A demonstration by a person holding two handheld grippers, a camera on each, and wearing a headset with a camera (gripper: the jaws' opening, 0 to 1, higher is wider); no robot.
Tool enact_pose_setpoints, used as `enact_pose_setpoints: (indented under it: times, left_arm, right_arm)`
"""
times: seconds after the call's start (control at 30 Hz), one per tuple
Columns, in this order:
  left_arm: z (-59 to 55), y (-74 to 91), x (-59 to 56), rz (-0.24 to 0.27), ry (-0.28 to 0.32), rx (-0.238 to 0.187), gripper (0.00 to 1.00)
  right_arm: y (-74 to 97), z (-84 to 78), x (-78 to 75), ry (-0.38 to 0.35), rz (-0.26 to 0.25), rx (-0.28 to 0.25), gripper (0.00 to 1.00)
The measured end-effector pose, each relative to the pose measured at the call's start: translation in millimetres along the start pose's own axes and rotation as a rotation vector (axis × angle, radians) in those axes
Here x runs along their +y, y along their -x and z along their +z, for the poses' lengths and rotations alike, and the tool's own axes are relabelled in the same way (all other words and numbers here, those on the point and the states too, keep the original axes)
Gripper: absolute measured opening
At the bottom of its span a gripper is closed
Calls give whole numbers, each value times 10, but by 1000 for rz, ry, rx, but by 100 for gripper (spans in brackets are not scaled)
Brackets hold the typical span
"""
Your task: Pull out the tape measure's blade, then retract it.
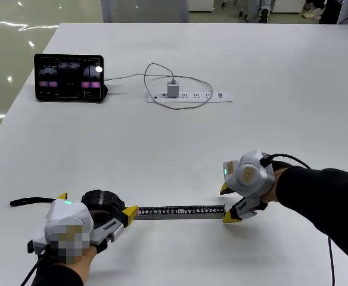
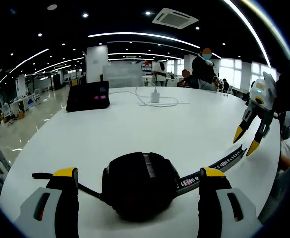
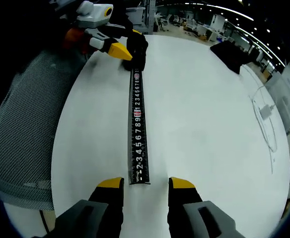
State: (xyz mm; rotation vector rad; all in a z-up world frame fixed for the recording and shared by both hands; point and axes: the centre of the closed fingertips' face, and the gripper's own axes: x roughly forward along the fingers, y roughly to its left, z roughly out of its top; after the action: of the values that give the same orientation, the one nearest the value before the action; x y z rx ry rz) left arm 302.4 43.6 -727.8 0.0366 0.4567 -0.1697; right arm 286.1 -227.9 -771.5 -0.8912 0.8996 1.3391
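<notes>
A black tape measure [image 1: 102,205] lies on the white table [image 1: 180,149] at the near left, its black strap [image 1: 31,201] trailing left. My left gripper [image 1: 95,204] straddles the case [image 2: 140,186] and stands open, with a small gap showing on each side. The blade [image 1: 180,210] is pulled out flat to the right along the table. Its numbered end [image 3: 139,173] rests just ahead of and between the yellow fingertips of my right gripper [image 3: 145,183], which is open and holds nothing. From the left gripper view the right gripper [image 2: 246,142] hovers over the blade's tip [image 2: 237,153].
A dark tablet [image 1: 70,77] stands at the far left. A white power strip [image 1: 189,96] with a plugged charger [image 1: 173,89] and looping cable lies at the far middle. People stand beyond the table [image 2: 204,67]. A person's dark sleeve [image 1: 323,196] reaches in from the right.
</notes>
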Motion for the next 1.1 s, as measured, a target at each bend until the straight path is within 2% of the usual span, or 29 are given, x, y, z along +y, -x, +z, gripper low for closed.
enact_pose_setpoints:
  times: [0.1, 0.33, 0.43, 0.83, 1.1]
  left_arm:
    - [1, 3, -8, -3, 4, -4, 99]
    - [19, 4, -14, -3, 4, -10, 99]
    - [27, 7, -7, 0, 8, -14, 99]
    - [26, 17, 26, 14, 20, -14, 99]
    - [32, 8, 3, 8, 17, -15, 99]
  right_arm:
    - [0, 2, 15, 2, 8, -3, 26]
    - [-10, -16, 34, 18, 15, 12, 24]
    - [-12, -6, 36, 25, 15, 13, 20]
    - [-25, -13, 66, 12, 28, 16, 12]
    - [-67, -9, 65, 9, 34, 22, 12]
